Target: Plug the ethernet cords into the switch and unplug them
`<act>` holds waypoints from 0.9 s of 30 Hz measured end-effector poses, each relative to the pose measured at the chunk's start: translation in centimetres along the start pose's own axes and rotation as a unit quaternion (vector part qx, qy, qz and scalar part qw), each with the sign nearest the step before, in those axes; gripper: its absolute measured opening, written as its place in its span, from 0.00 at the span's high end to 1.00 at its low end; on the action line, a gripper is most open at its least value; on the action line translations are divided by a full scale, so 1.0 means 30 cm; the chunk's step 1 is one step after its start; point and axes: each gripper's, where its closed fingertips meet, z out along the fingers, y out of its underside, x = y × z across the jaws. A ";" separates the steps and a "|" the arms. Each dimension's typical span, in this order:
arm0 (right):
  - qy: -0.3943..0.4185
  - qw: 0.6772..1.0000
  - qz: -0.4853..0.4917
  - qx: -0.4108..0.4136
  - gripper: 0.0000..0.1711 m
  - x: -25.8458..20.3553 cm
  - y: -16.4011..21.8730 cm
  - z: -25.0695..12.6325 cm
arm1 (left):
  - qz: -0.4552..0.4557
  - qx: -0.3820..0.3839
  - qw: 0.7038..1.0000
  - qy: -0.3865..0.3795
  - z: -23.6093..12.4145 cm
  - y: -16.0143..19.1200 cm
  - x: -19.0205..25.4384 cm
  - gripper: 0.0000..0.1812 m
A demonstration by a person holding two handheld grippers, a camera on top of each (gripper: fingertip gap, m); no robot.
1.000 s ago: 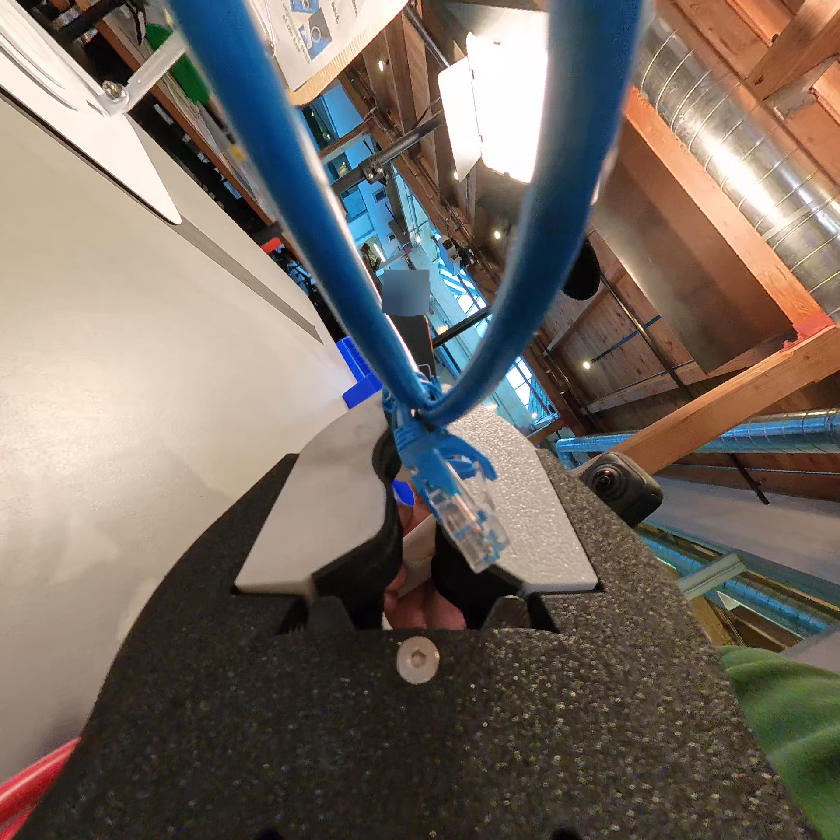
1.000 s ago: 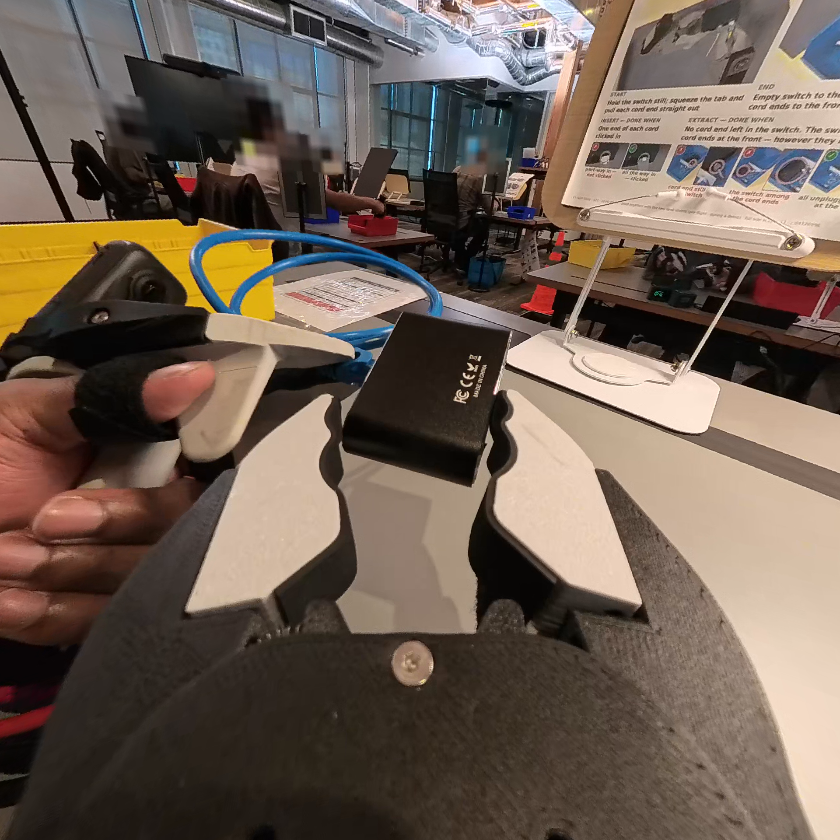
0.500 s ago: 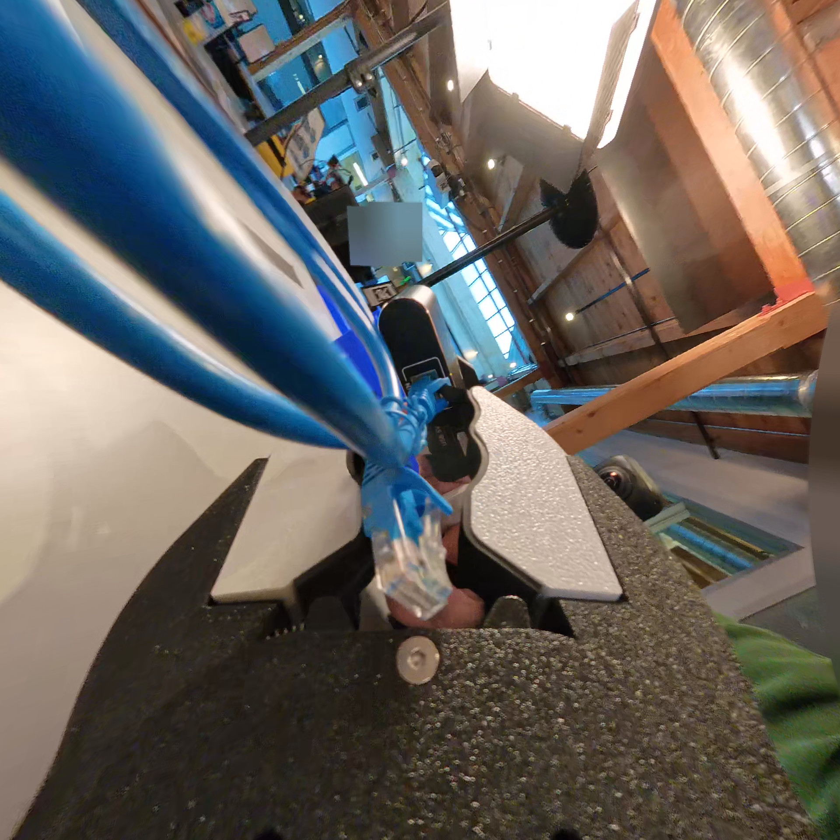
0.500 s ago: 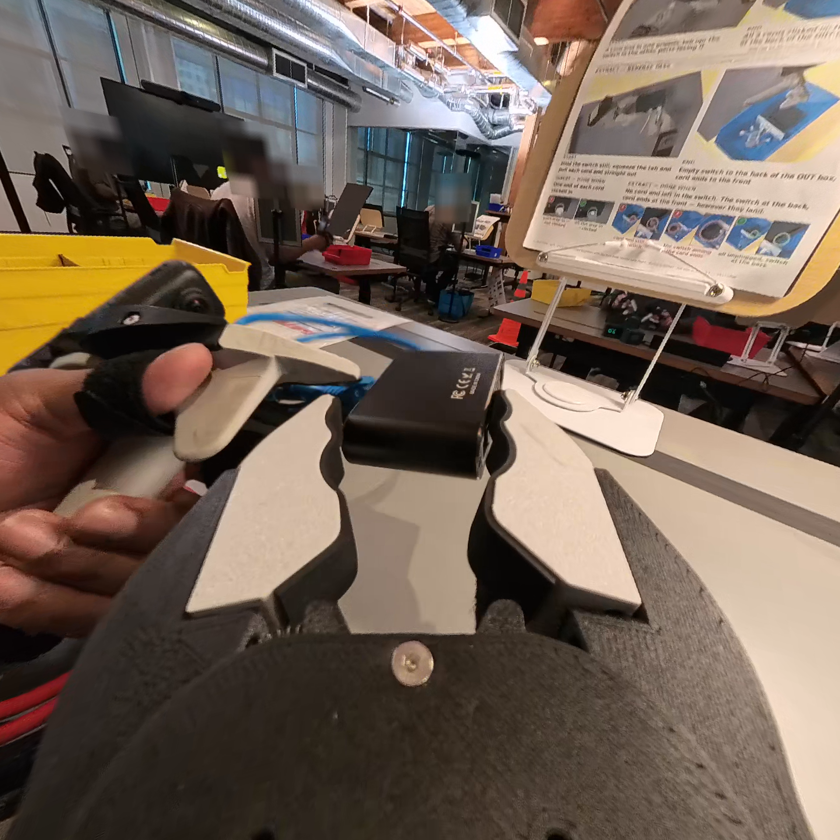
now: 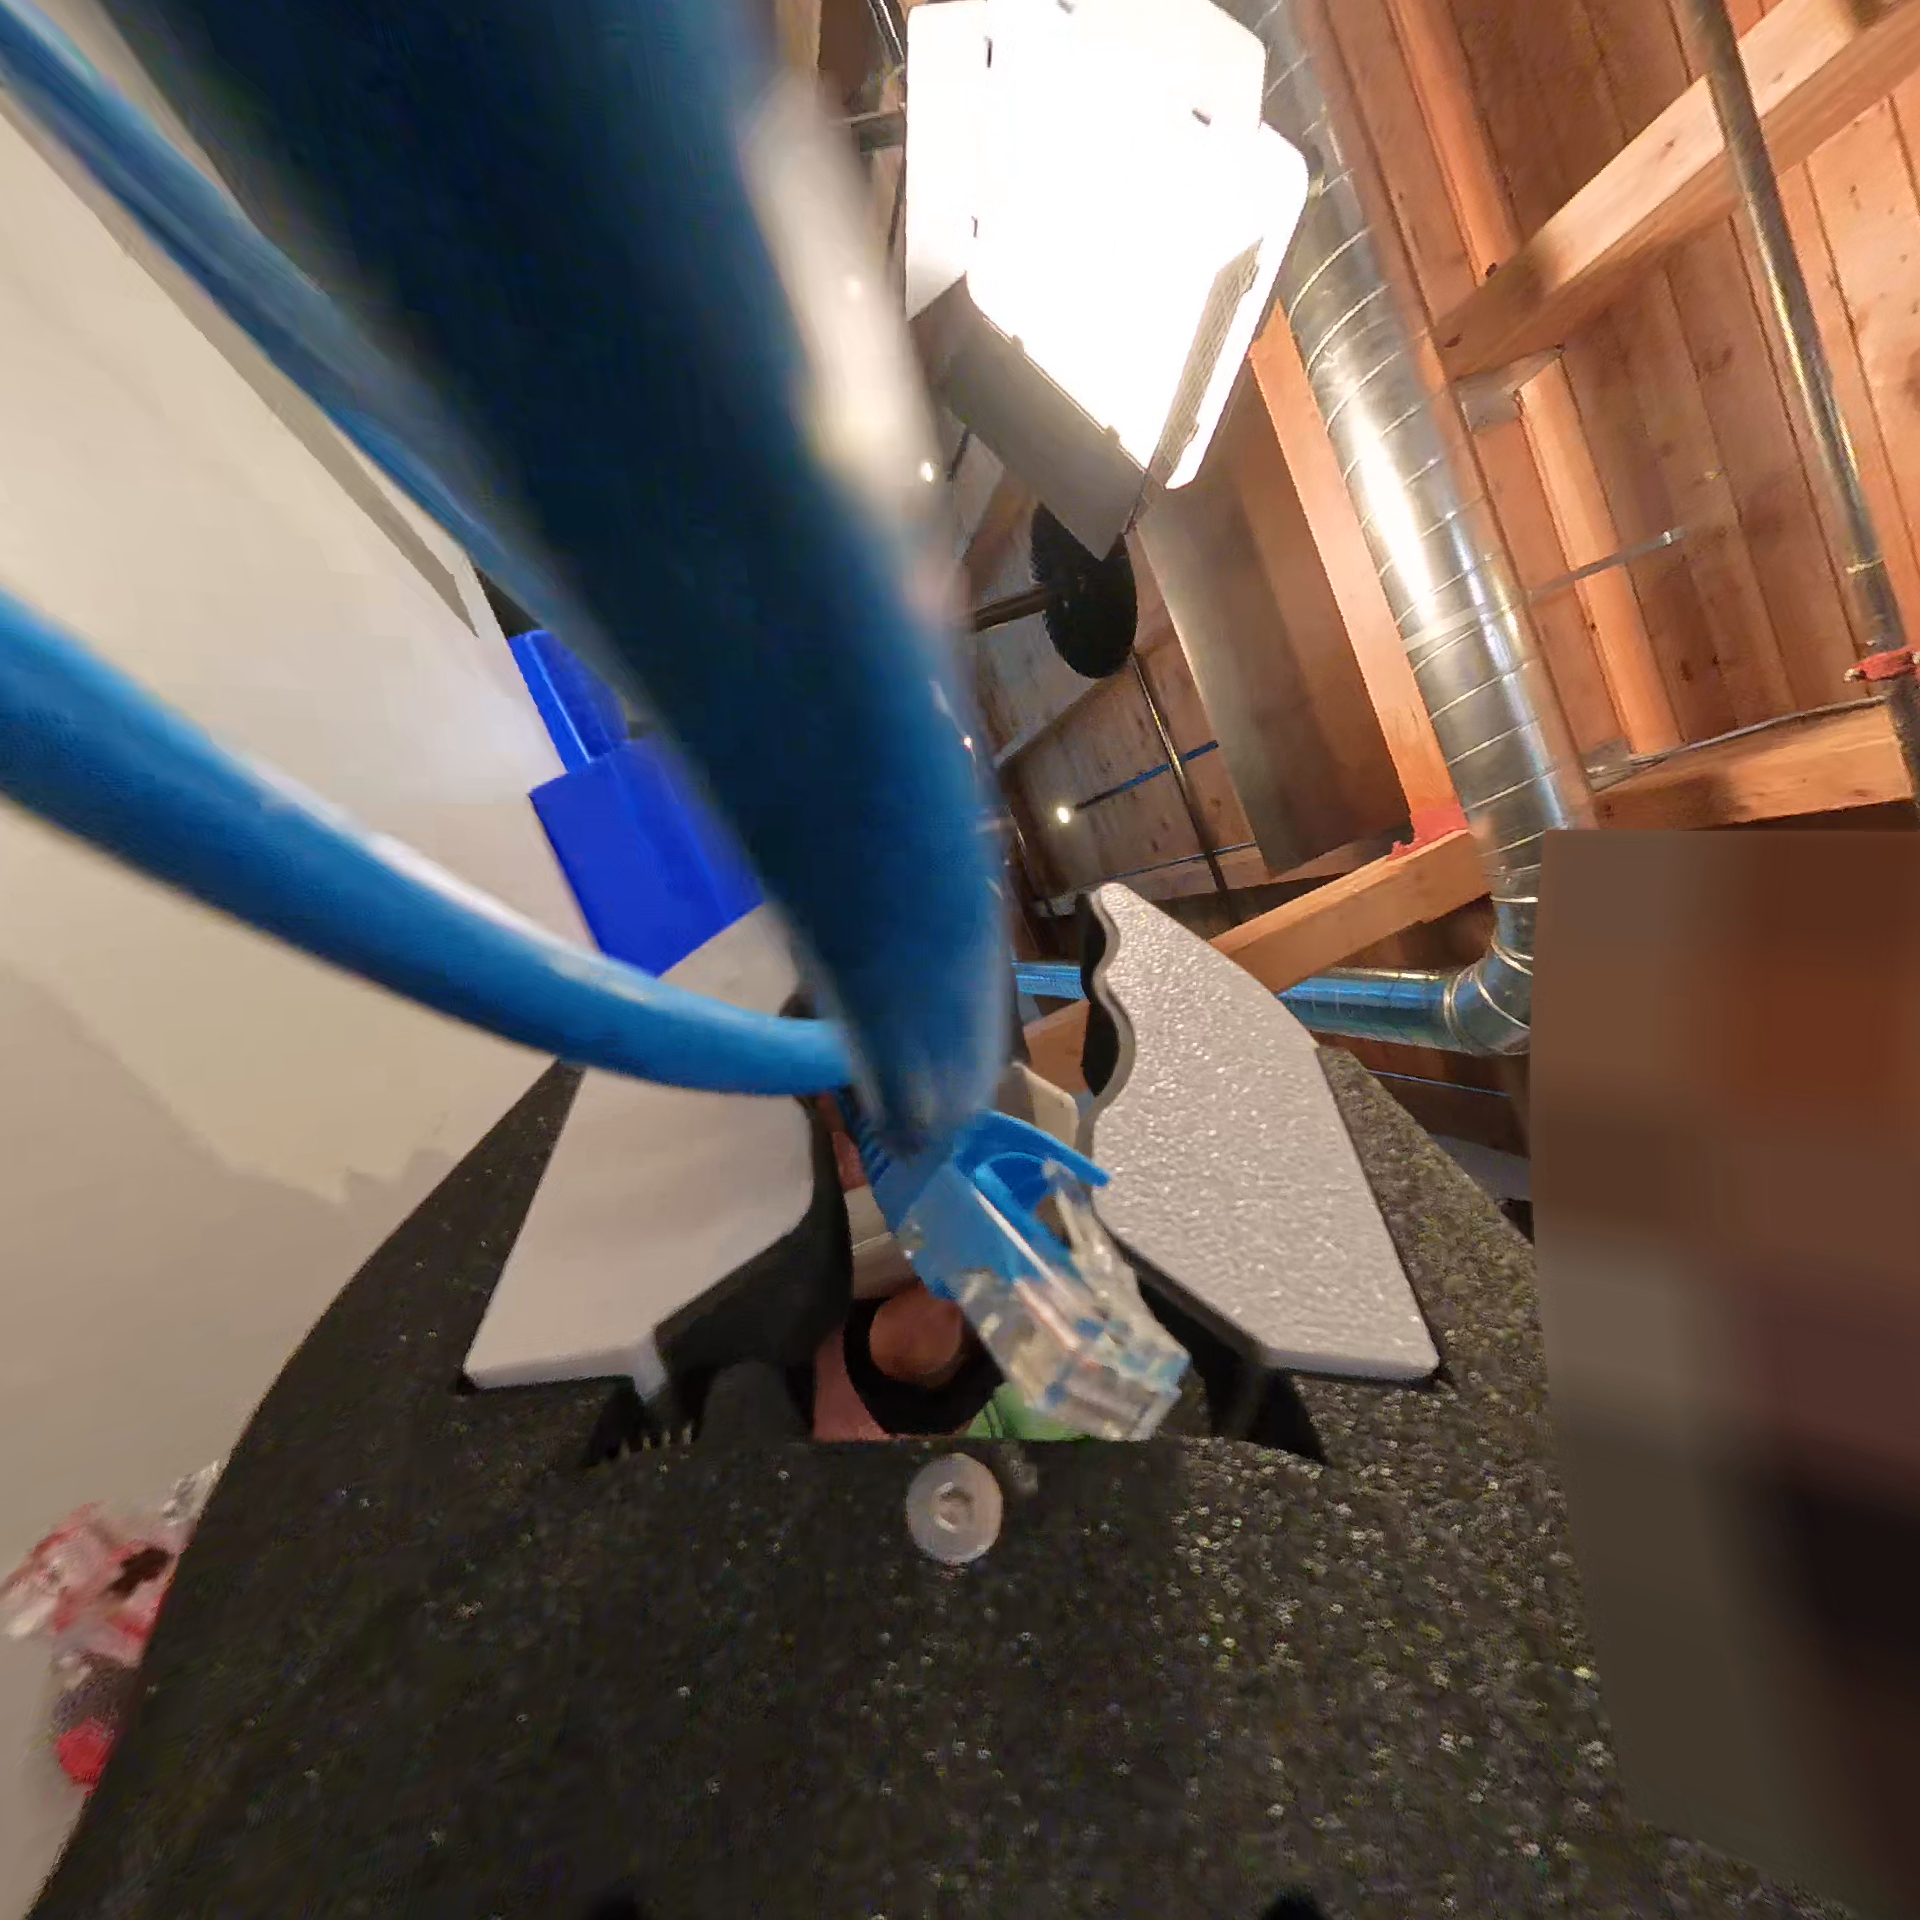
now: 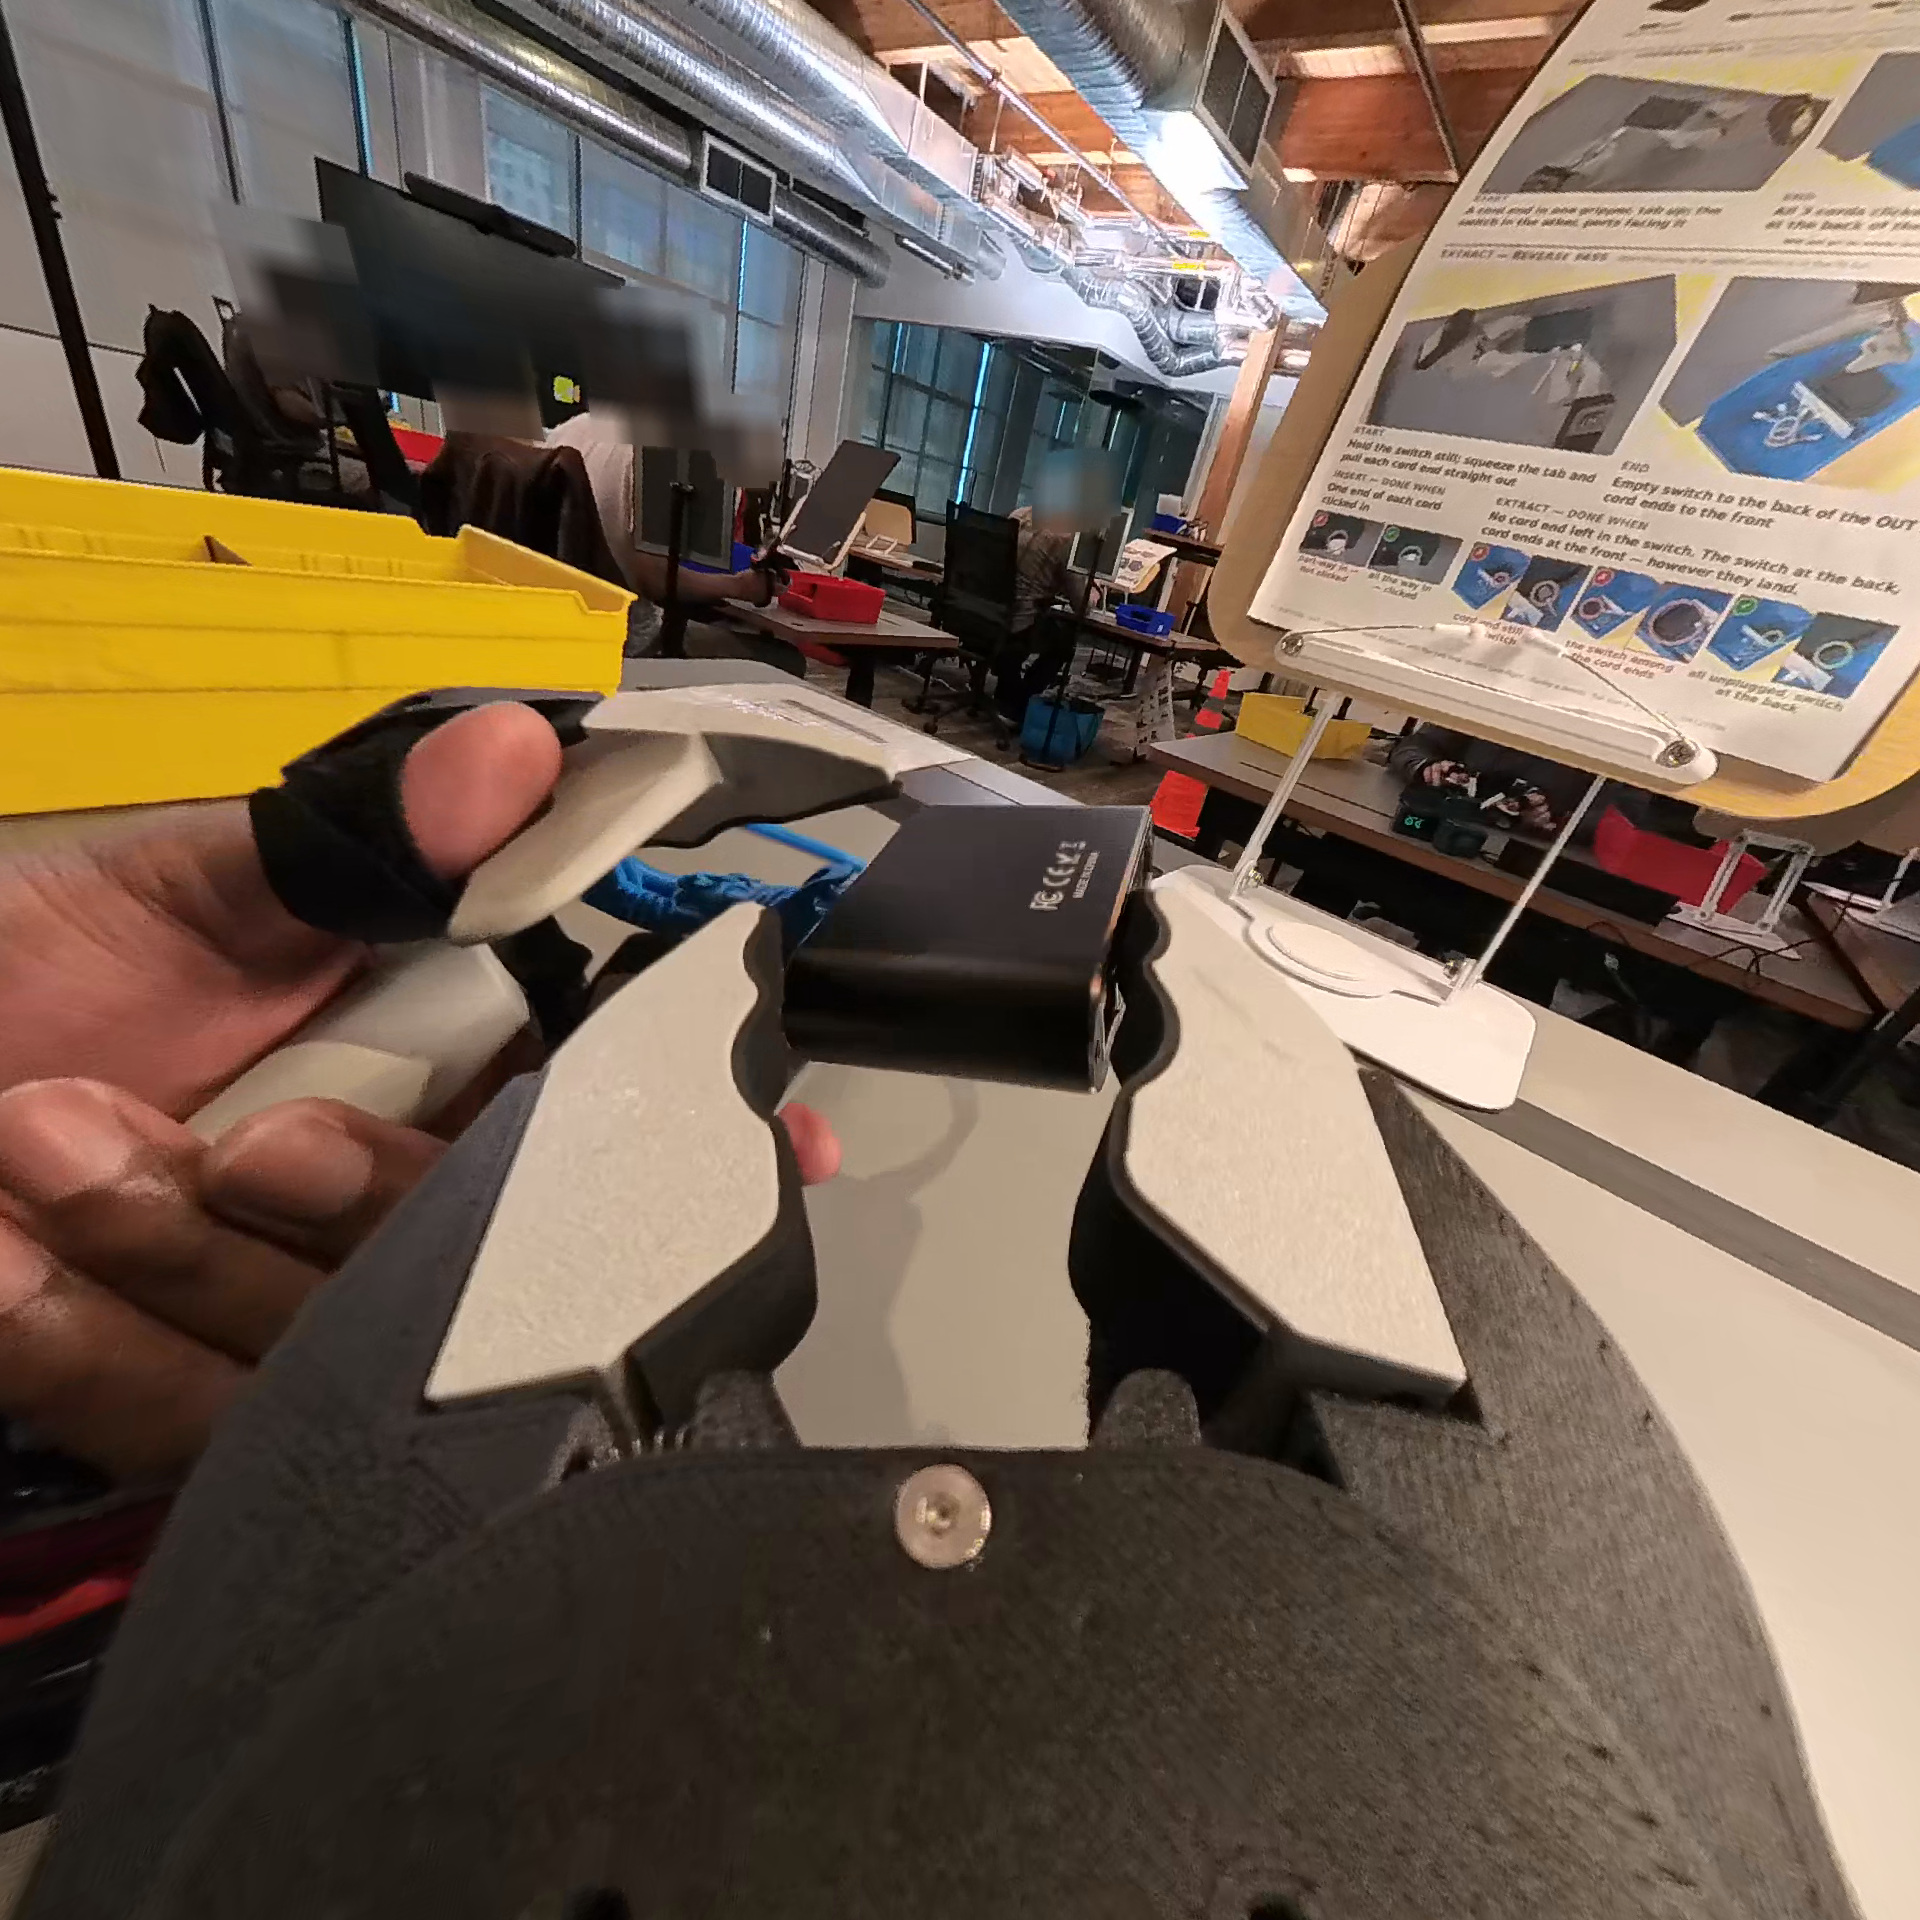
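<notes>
So far no plug is in: the right gripper (image 6: 951,997) clamps the black switch (image 6: 977,925), the left gripper (image 5: 951,1132) pinches the blue cord (image 5: 312,883), whose clear plug (image 5: 1070,1340) is free.

The grey table (image 6: 1714,1340) carries a white stand base (image 6: 1382,997) toward its far right edge. A yellow bin (image 6: 260,644) sits at the far left, with a printed sheet (image 6: 790,717) just beside it.

Open-plan workshop-lab: exposed ducts (image 6: 665,114), timber beams (image 5: 1662,197), worktables (image 6: 831,623) (yellow parts bin (image 6: 260,613) nearby).
</notes>
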 end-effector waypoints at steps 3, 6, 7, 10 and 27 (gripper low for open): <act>-0.003 1.000 -0.012 -0.001 0.64 -0.008 0.004 0.005 | 0.014 0.004 1.000 -0.005 -0.005 -0.014 0.007 0.75; -0.003 1.000 -0.028 0.007 0.63 -0.015 -0.005 0.003 | 0.018 0.004 1.000 -0.007 -0.004 -0.021 0.017 0.76; -0.004 0.999 -0.031 0.009 0.63 -0.018 -0.008 0.003 | 0.020 0.002 1.000 -0.009 -0.004 -0.022 0.018 0.76; -0.008 0.999 -0.036 0.014 0.63 -0.024 -0.010 0.001 | 0.038 -0.006 0.999 -0.018 -0.005 -0.026 0.017 0.77; -0.138 0.983 0.120 -0.009 0.68 0.059 0.027 -0.029 | 0.354 -0.169 0.918 -0.059 -0.024 -0.039 0.028 0.85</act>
